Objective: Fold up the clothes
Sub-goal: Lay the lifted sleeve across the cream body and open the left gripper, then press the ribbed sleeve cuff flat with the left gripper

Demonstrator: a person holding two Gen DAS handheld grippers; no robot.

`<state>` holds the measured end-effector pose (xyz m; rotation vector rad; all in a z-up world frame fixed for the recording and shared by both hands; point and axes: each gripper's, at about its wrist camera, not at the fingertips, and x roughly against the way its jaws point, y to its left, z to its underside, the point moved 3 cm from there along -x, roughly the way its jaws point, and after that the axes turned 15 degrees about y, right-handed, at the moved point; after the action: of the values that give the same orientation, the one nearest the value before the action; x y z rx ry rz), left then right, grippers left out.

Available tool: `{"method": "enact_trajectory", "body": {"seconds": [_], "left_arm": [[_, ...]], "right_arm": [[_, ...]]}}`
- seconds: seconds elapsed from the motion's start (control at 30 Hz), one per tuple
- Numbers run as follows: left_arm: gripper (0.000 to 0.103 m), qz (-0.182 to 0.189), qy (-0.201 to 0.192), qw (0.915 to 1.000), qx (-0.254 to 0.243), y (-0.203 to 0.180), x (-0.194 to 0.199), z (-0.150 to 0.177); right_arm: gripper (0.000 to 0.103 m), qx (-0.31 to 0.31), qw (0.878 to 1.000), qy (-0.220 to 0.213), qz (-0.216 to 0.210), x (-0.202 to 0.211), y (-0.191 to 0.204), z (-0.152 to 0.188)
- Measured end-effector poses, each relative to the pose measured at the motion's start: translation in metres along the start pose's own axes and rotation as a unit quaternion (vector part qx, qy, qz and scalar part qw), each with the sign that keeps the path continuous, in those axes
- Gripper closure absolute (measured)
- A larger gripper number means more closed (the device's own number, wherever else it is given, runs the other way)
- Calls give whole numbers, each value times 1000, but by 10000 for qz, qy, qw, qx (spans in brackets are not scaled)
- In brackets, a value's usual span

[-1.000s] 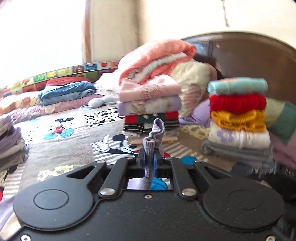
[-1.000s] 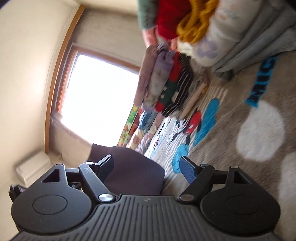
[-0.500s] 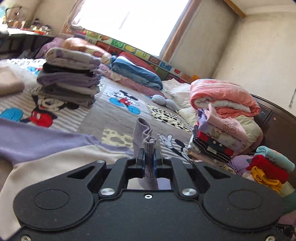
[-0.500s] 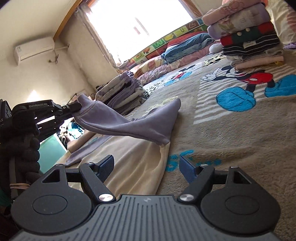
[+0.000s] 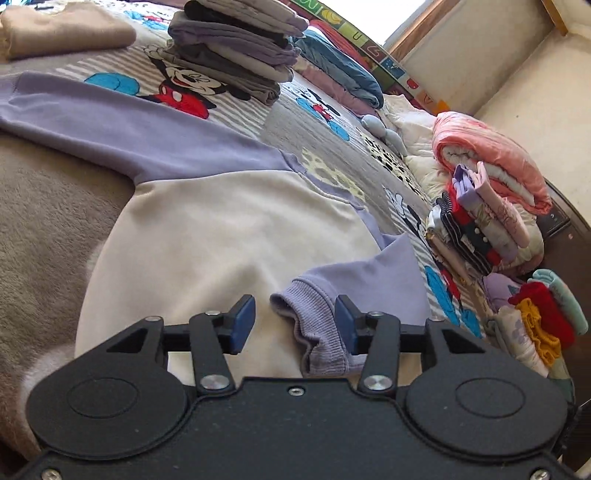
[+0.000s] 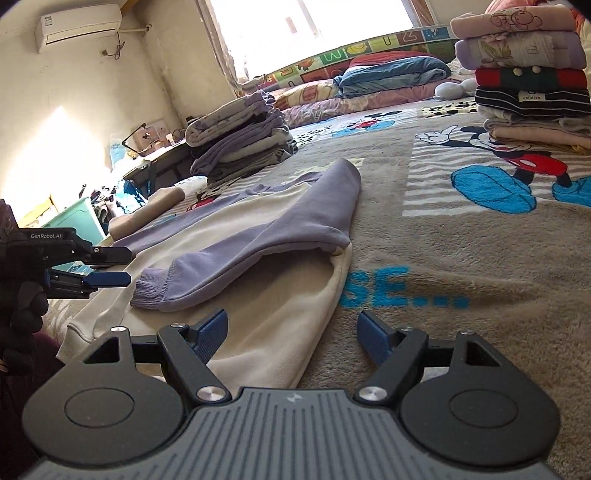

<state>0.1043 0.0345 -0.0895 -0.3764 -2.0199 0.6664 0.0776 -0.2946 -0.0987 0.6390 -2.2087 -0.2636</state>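
A cream sweatshirt (image 5: 221, 236) with lavender sleeves lies flat on the bed. One lavender sleeve (image 6: 280, 229) is folded across the cream body, and its ribbed cuff (image 5: 317, 325) rests on the fabric between the fingers of my left gripper (image 5: 294, 325). That gripper is open and holds nothing. In the right wrist view the left gripper (image 6: 114, 266) hovers just left of the cuff (image 6: 151, 291). My right gripper (image 6: 293, 328) is open and empty, low over the sweatshirt's near hem. The other sleeve (image 5: 110, 125) stretches out to the far left.
The bed carries a grey cartoon-mouse blanket (image 6: 461, 236). Folded stacks stand around: a purple-grey pile (image 5: 236, 48), a striped and pink pile (image 6: 524, 74), a colourful pile (image 5: 535, 325) at right, and a beige folded piece (image 5: 62, 31). Pillows and bedding line the window side.
The left gripper carried the sleeve cuff over the sweatshirt body, lowered it and opened, letting the cuff go. The right gripper swung down level with the bed and stayed open.
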Motion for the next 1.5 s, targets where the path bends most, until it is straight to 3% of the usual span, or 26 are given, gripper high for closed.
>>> {"method": "enact_trajectory", "body": {"seconds": [0.13,0.3,0.47,0.63,0.8,1.07,1.27,1.4,1.5], "left_arm": [[58,318,241,9986,343,13,-14,3],[58,715,76,9954,638,21,-14,-5],[58,948,-87,9942,509,19,-4,-21],[58,1063,173,9919,673,34,-28,-27],[58,1517,335,9850,753,41,-26,-24],[68,1659,574,9824,635,35,-33,-16],[70,1525,389,9860,551,30,-36,-15],[70,2061,244,9711,1176,47,-35,-15],[70,2129,502,9647,1465,55,-38,-13]], "right_arm": [[26,-54,10000,1,17,-6,-3,-3],[26,-109,9999,1,10,-8,-4,-2],[26,-83,10000,5,-2,-10,-5,-1],[25,-60,10000,-22,2,-12,-6,-1],[25,-76,9999,-79,-22,-15,-8,0],[21,26,9999,-121,58,-20,-4,-1],[20,56,9998,-155,104,-22,-2,-1],[20,90,9997,-168,176,-22,1,0],[20,108,9995,-162,230,-22,3,1]]}}
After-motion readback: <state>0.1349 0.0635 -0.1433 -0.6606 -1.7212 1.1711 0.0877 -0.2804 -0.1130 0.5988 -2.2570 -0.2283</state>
